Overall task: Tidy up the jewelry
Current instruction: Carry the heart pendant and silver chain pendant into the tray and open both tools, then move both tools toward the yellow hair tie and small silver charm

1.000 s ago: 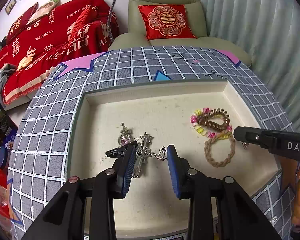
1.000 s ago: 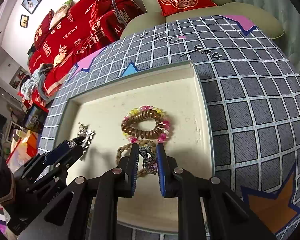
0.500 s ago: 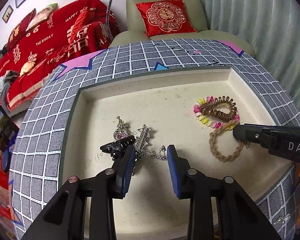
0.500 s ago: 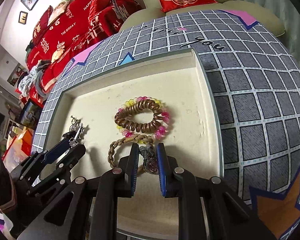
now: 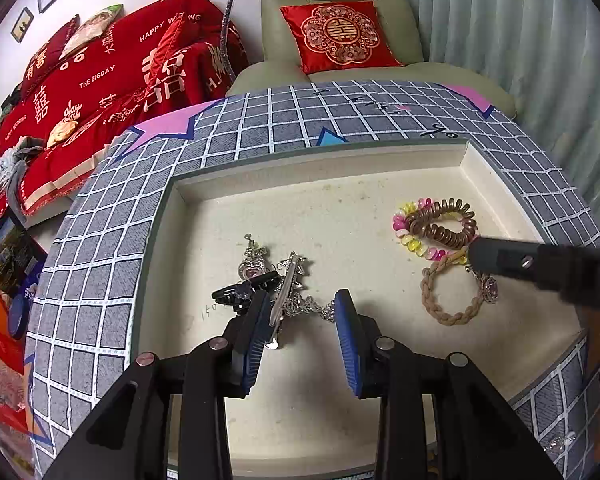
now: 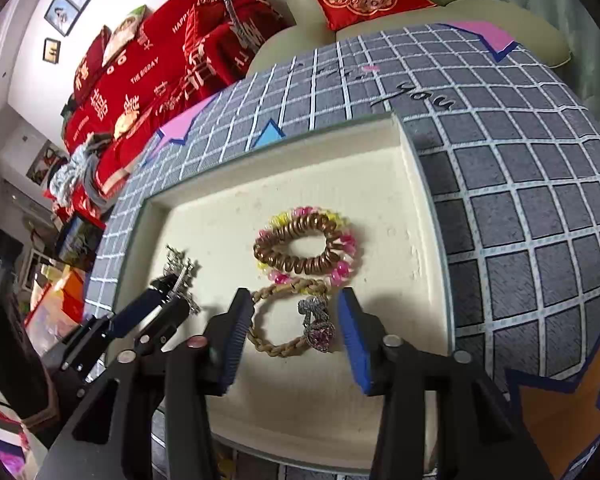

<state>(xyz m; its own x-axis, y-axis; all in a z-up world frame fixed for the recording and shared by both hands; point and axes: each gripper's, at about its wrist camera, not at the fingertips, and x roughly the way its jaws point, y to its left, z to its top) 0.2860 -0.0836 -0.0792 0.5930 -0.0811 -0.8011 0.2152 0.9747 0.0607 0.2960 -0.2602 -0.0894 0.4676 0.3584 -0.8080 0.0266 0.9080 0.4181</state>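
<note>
The right gripper [image 6: 292, 334] is letting go: its jaws have just been opening, leaving the purple charm [image 6: 319, 330] lying free between them in the tray [image 6: 414, 216]. The left gripper [image 5: 302, 334] is holding its jaws spread, pinching nothing, with the silver chain [image 5: 300, 304] just ahead; closing on that chain looks like the next pick.

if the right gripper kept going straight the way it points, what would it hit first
Probably the silver charm with the pink heart stone, lying between the open jaws of the right gripper on the tan braided hair tie. Depth is hard to judge; beyond it lies the brown spiral hair tie.
</note>
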